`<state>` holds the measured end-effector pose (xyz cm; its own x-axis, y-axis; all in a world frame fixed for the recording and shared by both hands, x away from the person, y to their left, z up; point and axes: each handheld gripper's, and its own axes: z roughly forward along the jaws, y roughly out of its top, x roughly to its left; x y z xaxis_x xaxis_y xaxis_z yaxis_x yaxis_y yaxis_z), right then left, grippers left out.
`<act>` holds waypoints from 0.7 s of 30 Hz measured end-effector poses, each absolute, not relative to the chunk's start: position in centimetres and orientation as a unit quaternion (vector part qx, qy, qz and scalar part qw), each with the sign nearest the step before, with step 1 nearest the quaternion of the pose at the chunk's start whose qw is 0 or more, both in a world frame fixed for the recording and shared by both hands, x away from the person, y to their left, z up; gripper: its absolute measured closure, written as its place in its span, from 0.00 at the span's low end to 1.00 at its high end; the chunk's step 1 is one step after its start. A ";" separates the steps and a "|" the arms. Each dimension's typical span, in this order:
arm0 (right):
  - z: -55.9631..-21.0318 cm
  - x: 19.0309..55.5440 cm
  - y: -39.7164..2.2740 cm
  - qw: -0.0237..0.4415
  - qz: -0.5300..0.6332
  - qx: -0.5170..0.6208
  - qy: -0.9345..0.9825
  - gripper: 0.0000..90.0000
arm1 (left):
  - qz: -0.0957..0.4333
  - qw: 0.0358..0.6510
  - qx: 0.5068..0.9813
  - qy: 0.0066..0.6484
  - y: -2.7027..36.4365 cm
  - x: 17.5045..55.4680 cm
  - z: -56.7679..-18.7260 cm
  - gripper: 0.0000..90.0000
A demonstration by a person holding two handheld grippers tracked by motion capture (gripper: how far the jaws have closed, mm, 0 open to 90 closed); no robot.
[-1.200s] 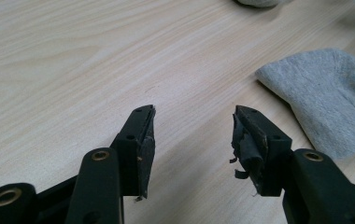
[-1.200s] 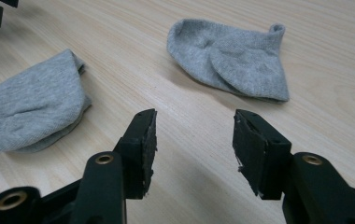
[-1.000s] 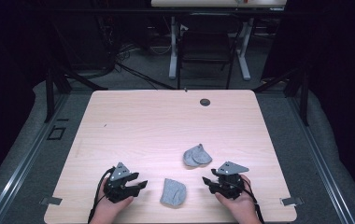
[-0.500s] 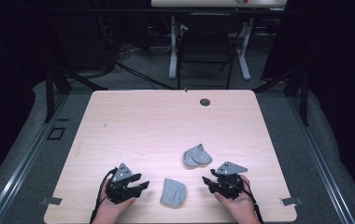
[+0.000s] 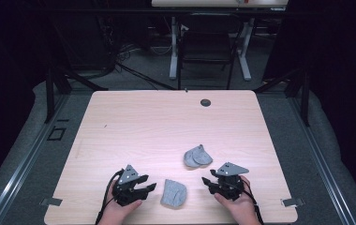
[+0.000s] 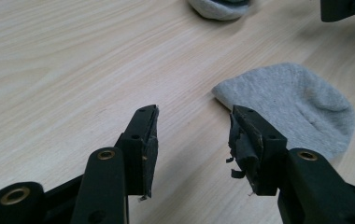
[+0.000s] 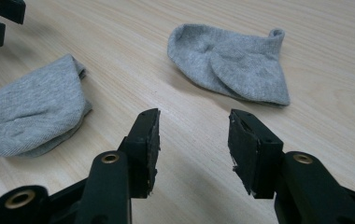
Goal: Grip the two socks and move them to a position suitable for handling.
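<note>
1. High view, starting at the left: the wooden table [image 5: 134,122] has a broad stretch of bare top along its left side and across its far half, and dark floor surrounds it on every side.
2. Near the front edge on the left, a hand holds the left gripper [image 5: 149,187], its jaws pointing right toward the near sock [image 5: 173,193].
3. Left gripper view: the left gripper [image 6: 194,135] stands about half open with nothing between its jaws. The right jaw's tip is just beside the edge of the near sock [image 6: 292,112]; I cannot tell whether they touch. The pad on that jaw looks frayed.
4. The near sock is light grey knit, folded into a rounded shape, lying flat close to the table's front edge, between the two grippers.
5. A little farther back and to the right lies the far sock [image 5: 197,155], also light grey, crumpled with its rounded parts overlapping. It is apart from the near sock, with bare wood between them.
6. Right gripper view: the right gripper [image 7: 193,135] is about half open and holds nothing. The near sock [image 7: 31,112] lies to the left of its jaws and the far sock [image 7: 234,60] ahead of them, both clear of the jaws.
7. In the high view the right gripper [image 5: 207,182] sits near the front edge, with open table to its right up to the right edge.
8. A small dark round spot [image 5: 205,102] sits near the table's far edge.
9. No writing or brand can be read on the socks, the grippers or the table.
</note>
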<state>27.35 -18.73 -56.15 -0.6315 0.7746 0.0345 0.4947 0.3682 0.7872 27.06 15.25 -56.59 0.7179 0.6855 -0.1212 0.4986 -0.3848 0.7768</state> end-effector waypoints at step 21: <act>-55.7 27.1 -18.9 0.167 0.413 0.391 0.805 0.65 | 0.097 0.414 0.849 0.314 11.3 25.6 -56.4 0.85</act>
